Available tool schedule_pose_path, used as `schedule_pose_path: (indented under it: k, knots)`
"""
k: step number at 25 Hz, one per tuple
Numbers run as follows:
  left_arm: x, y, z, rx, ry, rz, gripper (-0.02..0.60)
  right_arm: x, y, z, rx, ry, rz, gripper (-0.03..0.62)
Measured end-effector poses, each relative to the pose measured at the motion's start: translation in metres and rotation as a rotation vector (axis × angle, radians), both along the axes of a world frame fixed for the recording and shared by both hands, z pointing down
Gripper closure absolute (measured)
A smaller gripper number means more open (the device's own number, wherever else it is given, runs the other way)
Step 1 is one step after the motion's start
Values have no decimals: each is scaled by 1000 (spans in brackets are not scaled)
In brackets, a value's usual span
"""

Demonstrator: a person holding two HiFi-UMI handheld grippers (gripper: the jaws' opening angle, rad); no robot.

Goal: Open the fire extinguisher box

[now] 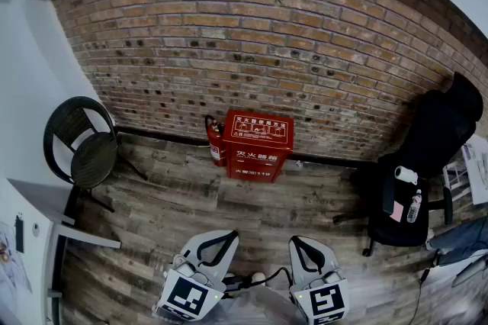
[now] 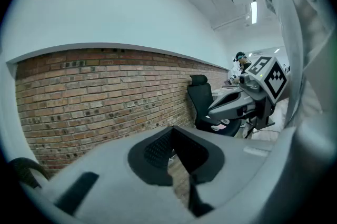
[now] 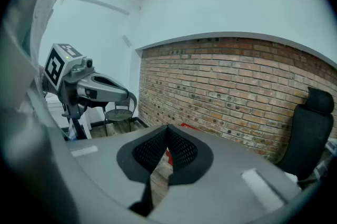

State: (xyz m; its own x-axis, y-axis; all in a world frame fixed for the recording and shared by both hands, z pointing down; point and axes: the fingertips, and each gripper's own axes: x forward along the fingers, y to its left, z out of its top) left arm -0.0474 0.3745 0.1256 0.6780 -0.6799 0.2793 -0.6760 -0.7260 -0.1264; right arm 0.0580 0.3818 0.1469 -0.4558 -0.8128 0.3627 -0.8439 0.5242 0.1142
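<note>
So you've got the red fire extinguisher box (image 1: 258,144) sitting on the wood-plank floor (image 1: 252,201), backed right up against the brick wall (image 1: 267,33), roughly dead ahead of you. A red fire extinguisher (image 1: 216,142) stands just beside its left side, looks like it's touching. The box lid looks down as far as I can tell. Your left claw (image 1: 221,238) and right claw (image 1: 301,241) both sit low in the head view, side by side and pointed toward the box, but well apart from it. Both are clenched: in each gripper view the meshed pads meet at the tips with nothing between them. A black wicker chair (image 1: 84,144) is off to your left and a black office chair (image 1: 423,163) to your right, with a bottle (image 1: 414,205) lying on its seat.
</note>
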Motion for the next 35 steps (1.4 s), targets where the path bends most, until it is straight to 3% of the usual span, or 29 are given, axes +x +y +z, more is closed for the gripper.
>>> schedule_pose_path:
  k: [16, 35]
  knots:
    - [-6, -5, 0, -2, -3, 0, 583, -5, -7, -5, 6, -39, 15, 586]
    - [-33, -17, -11, 59, 5, 32, 583, -29, -18, -9, 54, 12, 49, 586]
